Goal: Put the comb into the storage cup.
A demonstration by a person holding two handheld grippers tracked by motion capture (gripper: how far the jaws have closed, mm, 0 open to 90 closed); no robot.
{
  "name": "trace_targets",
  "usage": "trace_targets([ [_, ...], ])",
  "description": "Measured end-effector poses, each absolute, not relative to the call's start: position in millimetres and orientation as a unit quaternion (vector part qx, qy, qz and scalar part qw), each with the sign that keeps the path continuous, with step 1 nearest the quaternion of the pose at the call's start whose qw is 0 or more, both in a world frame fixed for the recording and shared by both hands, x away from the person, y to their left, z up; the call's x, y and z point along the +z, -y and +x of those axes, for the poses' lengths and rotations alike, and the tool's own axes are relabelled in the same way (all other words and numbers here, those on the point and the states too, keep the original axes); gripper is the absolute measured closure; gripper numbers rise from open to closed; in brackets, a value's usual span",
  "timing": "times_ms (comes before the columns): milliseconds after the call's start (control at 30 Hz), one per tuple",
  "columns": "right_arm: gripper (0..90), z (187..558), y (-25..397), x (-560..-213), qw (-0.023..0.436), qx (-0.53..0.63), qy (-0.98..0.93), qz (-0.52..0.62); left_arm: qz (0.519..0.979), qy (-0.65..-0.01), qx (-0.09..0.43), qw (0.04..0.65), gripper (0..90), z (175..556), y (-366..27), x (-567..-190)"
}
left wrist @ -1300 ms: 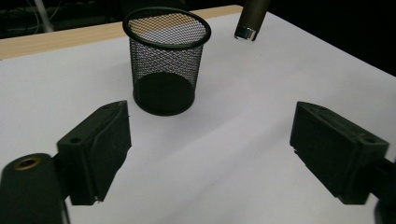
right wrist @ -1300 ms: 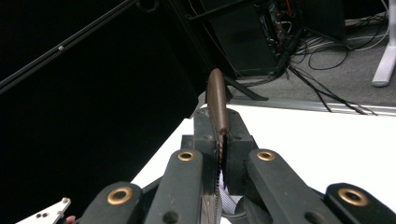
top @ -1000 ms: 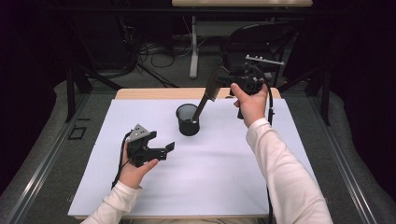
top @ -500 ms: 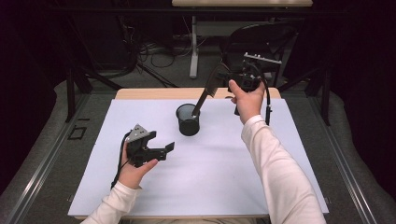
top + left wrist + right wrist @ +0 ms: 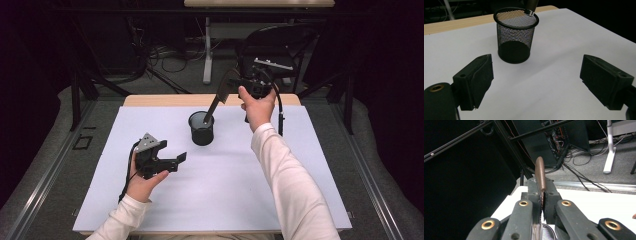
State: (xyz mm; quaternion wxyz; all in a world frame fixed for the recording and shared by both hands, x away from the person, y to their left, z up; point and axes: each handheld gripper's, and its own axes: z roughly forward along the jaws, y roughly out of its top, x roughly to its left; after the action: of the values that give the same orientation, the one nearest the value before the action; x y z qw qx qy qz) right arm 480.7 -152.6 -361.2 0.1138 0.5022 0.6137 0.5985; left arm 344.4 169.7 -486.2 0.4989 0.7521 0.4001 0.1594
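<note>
Two grippers (image 5: 230,87) worked around a mesh cup (image 5: 201,128).
The right one clenched a brown pen (image 5: 540,176), its tip inside the cup; the left gripper (image 5: 172,161) sat released near the cup.

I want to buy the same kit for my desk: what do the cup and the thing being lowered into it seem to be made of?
The cup looks like black wire mesh, probably coated metal: the white sheet shows through its wall, and it has a solid rim and base. The tool clamped in the right gripper has a smooth brown handle, perhaps wood or plastic, and a shiny tip at the rim hints at metal.
</note>
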Motion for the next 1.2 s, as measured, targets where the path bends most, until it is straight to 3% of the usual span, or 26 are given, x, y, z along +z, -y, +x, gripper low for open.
trace_targets([
  [1200, 86.8, 497.2, 116.8, -393.7, 0.115, 0.579, -0.624, 0.512, 0.751, -0.401, 0.160, 0.499, 11.6, 344.4, -169.6, -487.1],
])
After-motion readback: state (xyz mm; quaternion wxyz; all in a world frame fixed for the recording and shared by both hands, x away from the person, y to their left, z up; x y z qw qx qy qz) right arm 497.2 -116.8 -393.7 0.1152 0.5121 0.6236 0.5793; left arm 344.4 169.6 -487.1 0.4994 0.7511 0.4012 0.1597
